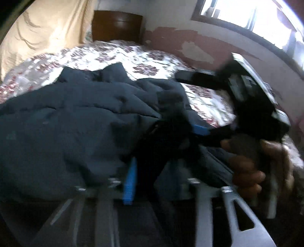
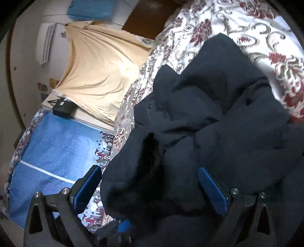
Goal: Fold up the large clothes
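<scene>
A large dark navy padded jacket (image 1: 76, 121) lies bunched on a bed with a floral sheet (image 1: 106, 55). My left gripper (image 1: 133, 180) is shut on a fold of the jacket, with one blue pad (image 1: 130, 182) showing beside dark cloth. My right gripper (image 2: 150, 182) is open, its two blue pads (image 2: 212, 188) wide apart around the jacket's (image 2: 209, 117) near edge. In the left wrist view the right gripper (image 1: 199, 131) reaches in from the right, held by a hand (image 1: 247, 171). The left wrist view is blurred.
A beige cloth (image 2: 102, 76) hangs at the bed's far side. A blue patterned mat (image 2: 55, 144) lies on the floor beside the bed. A dark wooden headboard (image 1: 116, 24) and a window (image 1: 247, 15) stand behind. The floral sheet (image 2: 247, 28) lies bare beyond the jacket.
</scene>
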Demonstrator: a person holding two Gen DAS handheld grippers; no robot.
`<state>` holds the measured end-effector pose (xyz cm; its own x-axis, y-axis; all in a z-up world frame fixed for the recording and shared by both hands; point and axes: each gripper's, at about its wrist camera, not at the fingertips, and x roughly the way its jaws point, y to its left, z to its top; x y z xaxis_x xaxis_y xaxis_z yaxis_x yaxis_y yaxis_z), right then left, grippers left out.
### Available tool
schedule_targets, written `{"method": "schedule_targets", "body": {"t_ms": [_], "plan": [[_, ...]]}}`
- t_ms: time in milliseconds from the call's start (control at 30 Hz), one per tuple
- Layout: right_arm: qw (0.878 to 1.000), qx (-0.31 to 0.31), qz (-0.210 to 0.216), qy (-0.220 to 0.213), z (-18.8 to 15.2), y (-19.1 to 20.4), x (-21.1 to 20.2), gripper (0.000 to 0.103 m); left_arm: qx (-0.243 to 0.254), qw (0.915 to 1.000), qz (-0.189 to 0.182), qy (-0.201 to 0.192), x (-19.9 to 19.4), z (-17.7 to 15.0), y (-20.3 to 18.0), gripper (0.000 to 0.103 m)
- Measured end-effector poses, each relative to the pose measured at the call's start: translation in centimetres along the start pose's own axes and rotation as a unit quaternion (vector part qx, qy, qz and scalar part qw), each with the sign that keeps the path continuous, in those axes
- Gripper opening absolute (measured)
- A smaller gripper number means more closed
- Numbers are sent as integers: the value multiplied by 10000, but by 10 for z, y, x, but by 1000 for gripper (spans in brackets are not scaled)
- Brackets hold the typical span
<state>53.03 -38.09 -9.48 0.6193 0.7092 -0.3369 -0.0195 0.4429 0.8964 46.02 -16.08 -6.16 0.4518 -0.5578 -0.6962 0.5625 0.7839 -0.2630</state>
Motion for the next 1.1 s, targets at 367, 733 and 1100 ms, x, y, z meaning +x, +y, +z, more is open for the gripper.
{"method": "schedule_targets", "body": {"t_ms": [367, 733, 1100], "plan": [[9881, -1121, -1046, -152, -8, 34, -8, 8, -198, 9994, -195, -220, -83, -1, 13, 54], [8845, -2509, -3821, -932, -13, 63, -4, 24, -1092, 9416, 3121, -632, -131, 31, 154, 66], [8336, -4373, -3361, -296, -67, 81, 71, 45, -822, 9540, 2874, -244, -70, 10, 193, 68]]}}
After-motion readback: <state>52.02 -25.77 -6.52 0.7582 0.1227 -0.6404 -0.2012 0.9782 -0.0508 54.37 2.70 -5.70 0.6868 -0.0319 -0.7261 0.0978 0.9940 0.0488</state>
